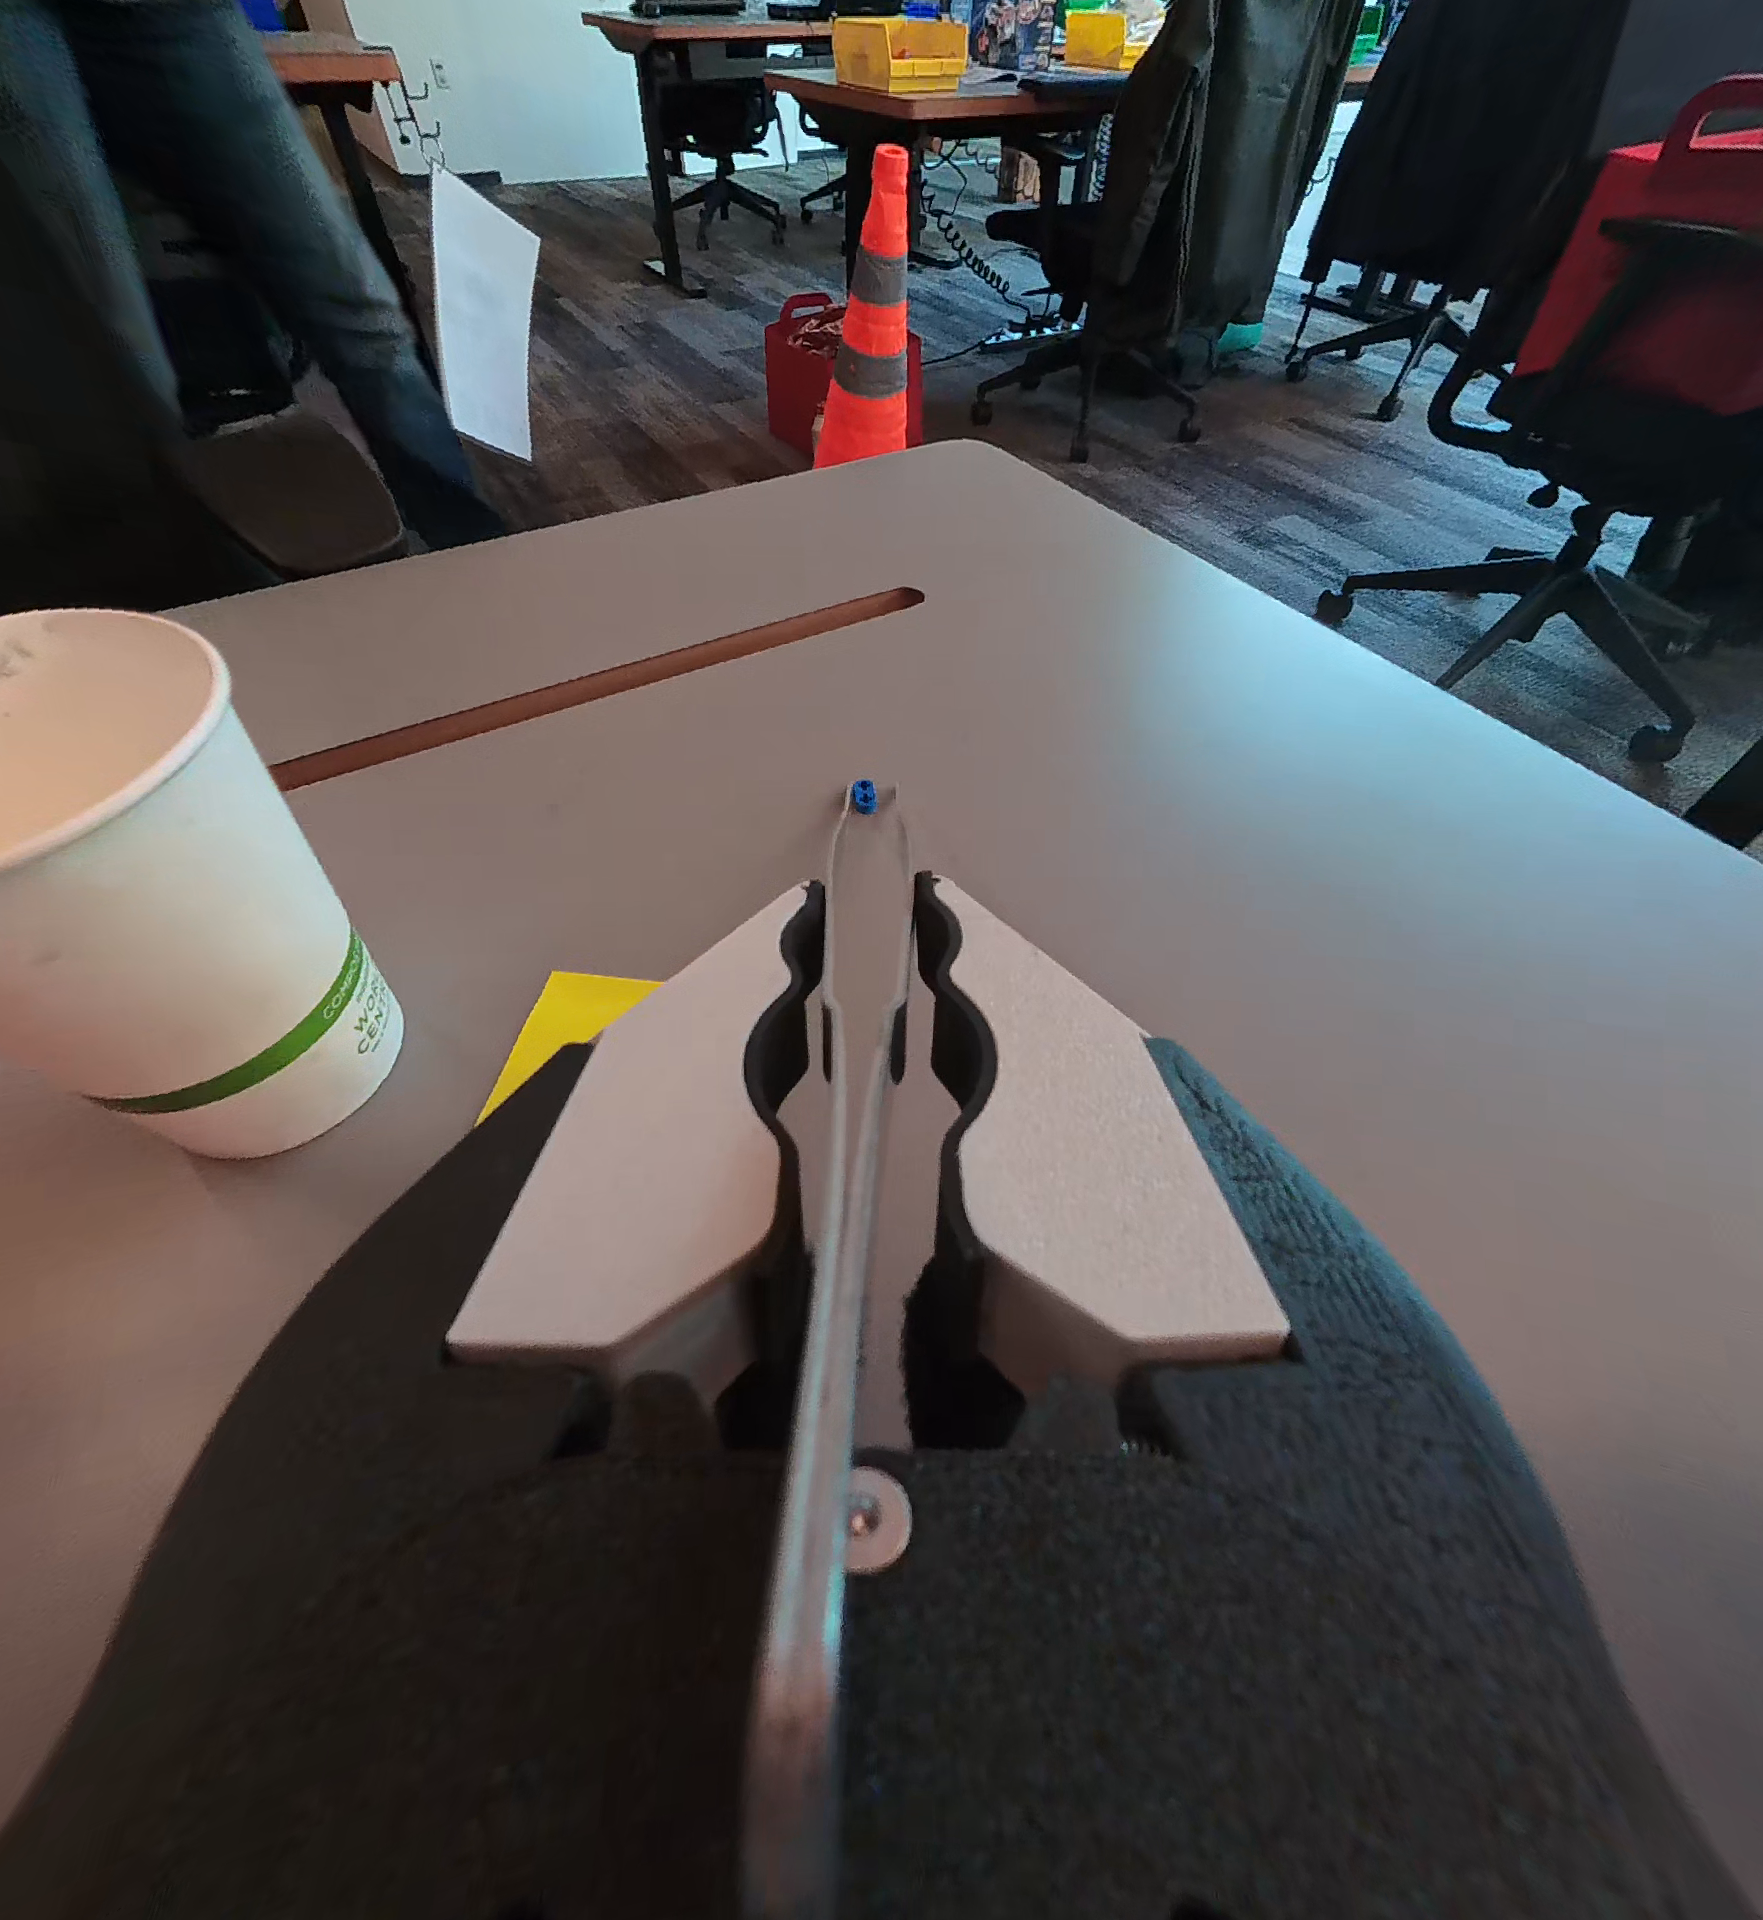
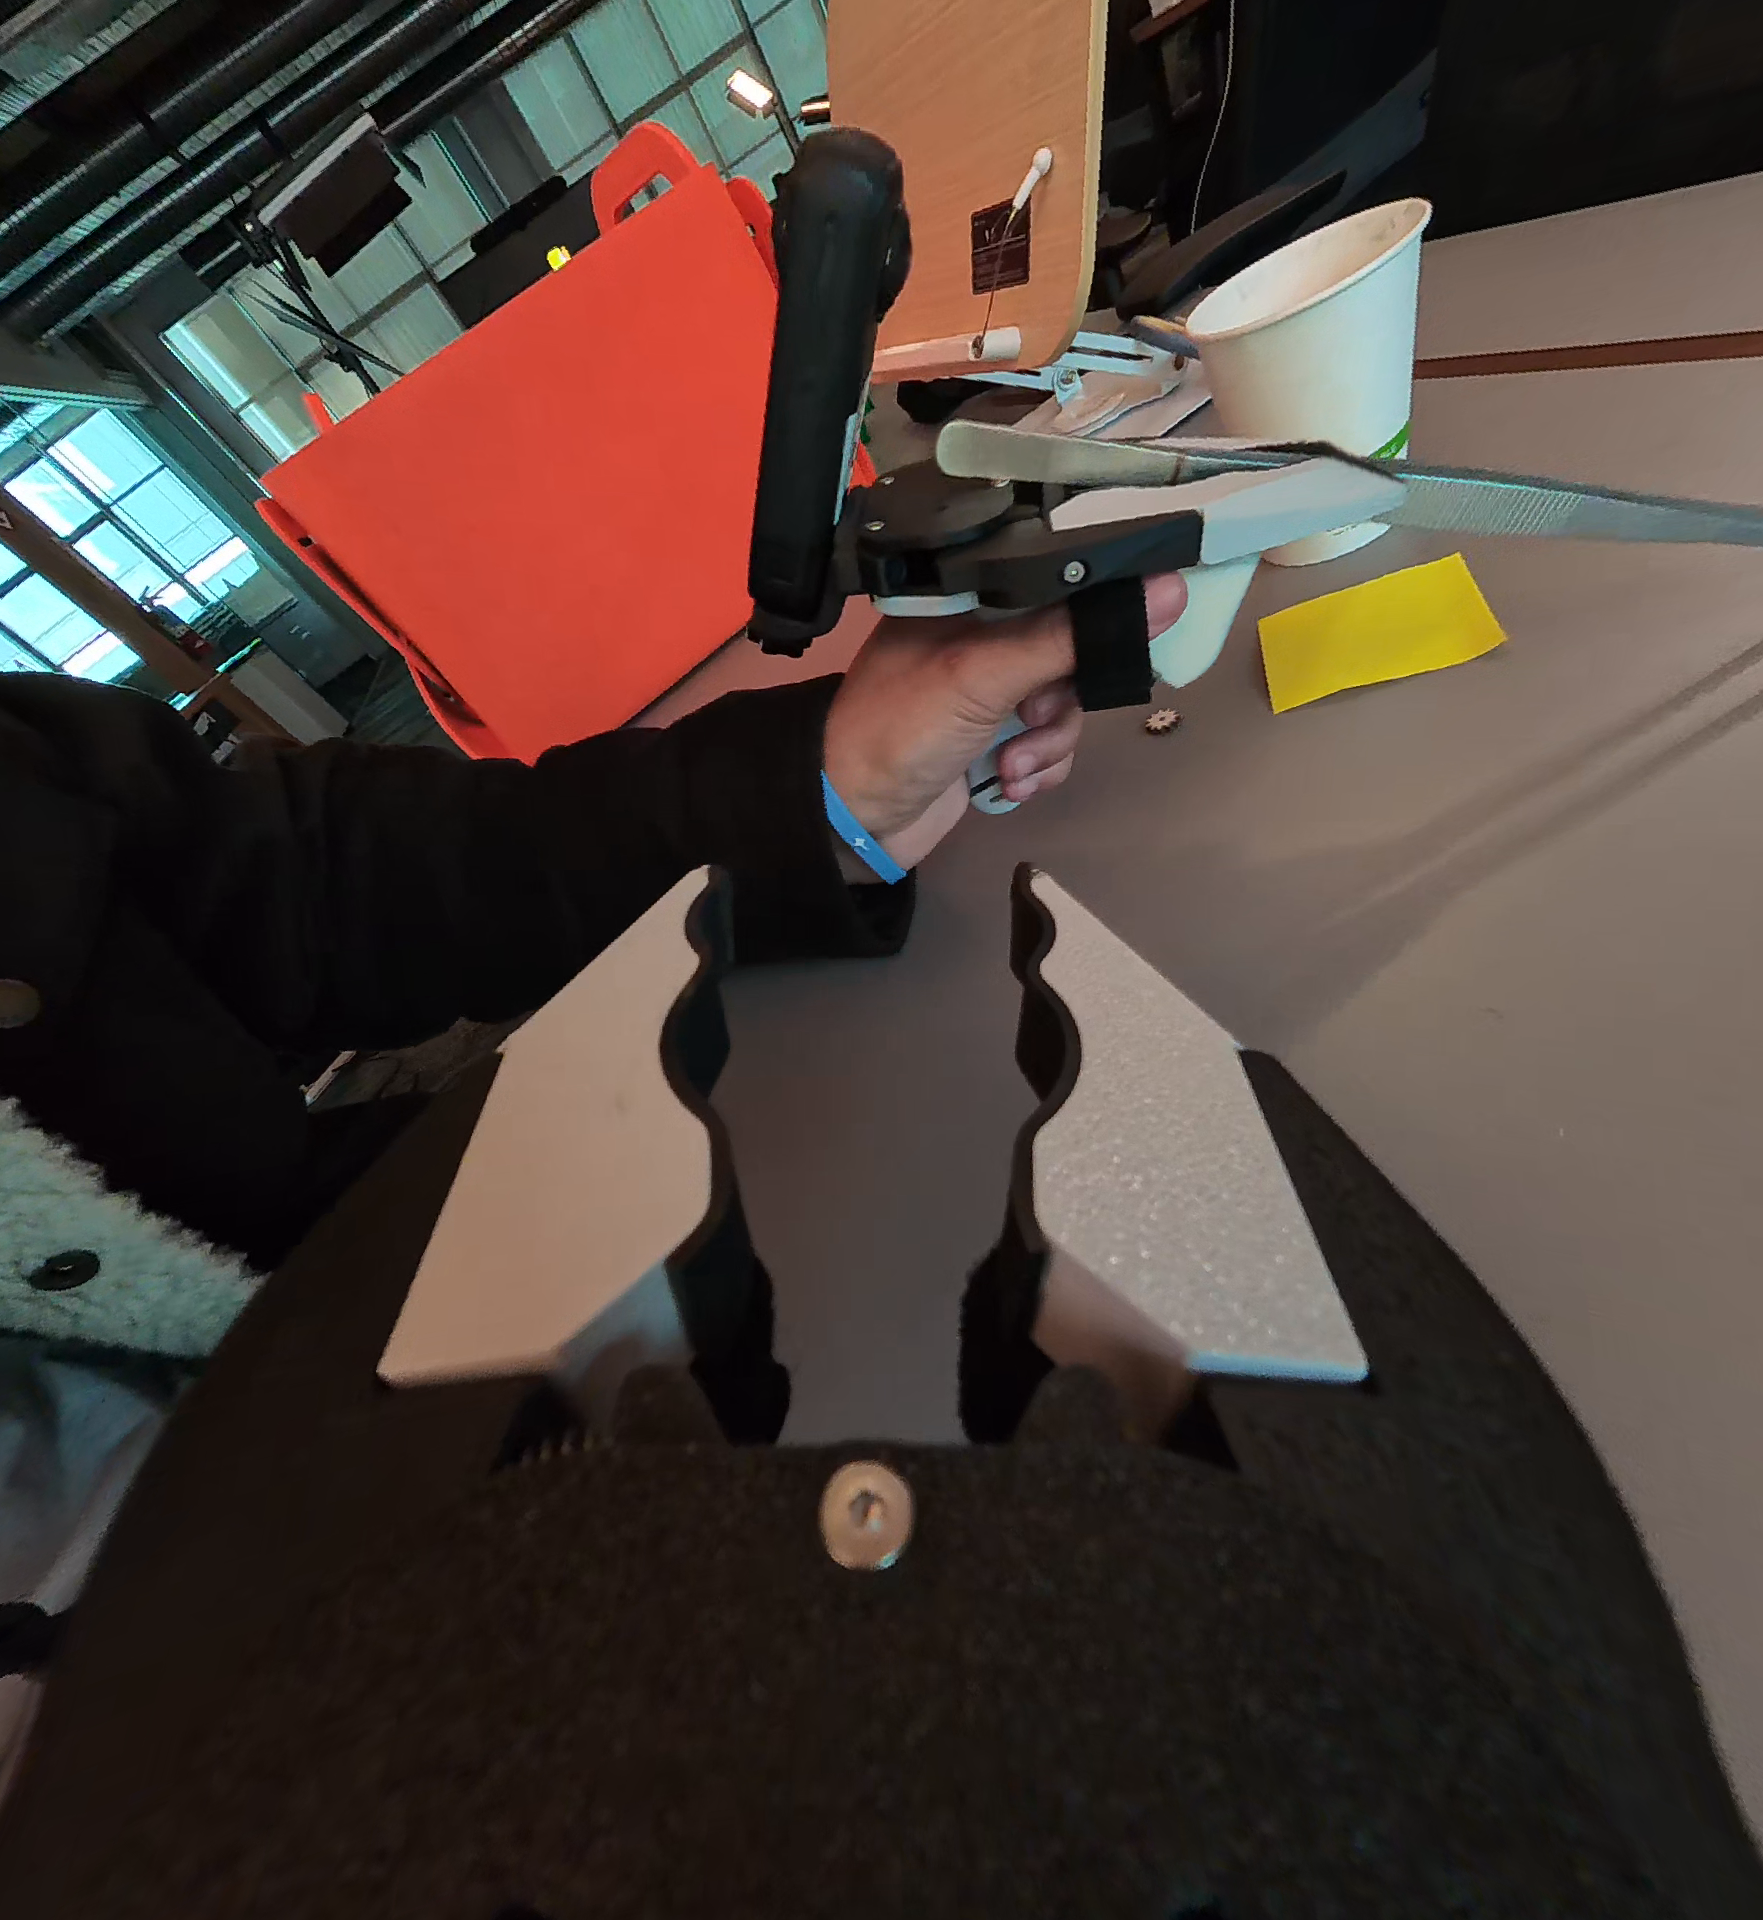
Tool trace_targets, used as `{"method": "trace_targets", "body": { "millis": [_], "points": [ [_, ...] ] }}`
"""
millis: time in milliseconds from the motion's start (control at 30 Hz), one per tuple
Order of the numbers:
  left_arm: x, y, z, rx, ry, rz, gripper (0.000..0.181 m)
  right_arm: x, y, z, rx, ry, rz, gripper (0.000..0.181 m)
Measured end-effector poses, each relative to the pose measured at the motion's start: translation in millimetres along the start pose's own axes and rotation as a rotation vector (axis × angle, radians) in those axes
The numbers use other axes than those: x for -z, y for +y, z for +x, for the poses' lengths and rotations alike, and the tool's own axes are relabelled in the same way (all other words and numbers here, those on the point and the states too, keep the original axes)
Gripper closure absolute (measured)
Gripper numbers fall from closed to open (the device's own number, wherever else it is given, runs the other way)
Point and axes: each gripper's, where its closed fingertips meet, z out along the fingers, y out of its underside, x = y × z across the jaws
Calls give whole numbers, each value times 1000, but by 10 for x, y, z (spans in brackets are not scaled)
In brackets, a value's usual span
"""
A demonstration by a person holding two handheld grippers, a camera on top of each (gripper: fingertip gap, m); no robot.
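While the left gripper (image 1: pixel 864 883) is pressed together on long metal tweezers (image 1: pixel 861 997), their tips pinch a small blue piece (image 1: pixel 862 797) just above the grey table (image 1: pixel 1272 831). A white paper cup (image 1: pixel 144 894) with a green band stands to its left, a yellow note (image 1: pixel 570 1023) beside it. The right gripper (image 2: pixel 869 894) hangs spread and empty over the table edge. A hand (image 2: pixel 934 717) grips the left tool's handle; a small toothed gear (image 2: pixel 1159 719) lies near the note.
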Motion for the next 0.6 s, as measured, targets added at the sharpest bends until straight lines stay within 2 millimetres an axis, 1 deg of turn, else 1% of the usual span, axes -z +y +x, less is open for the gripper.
{"method": "trace_targets", "body": {
  "millis": [133,600],
  "points": [
    [-7,-7,5,-20,-14,-8,167,-2,11,-6,-4,-5,-5,129],
    [96,-21,21,-58,7,-32,169,-5,27,-4,-13,-7,-13,130]
  ]
}}
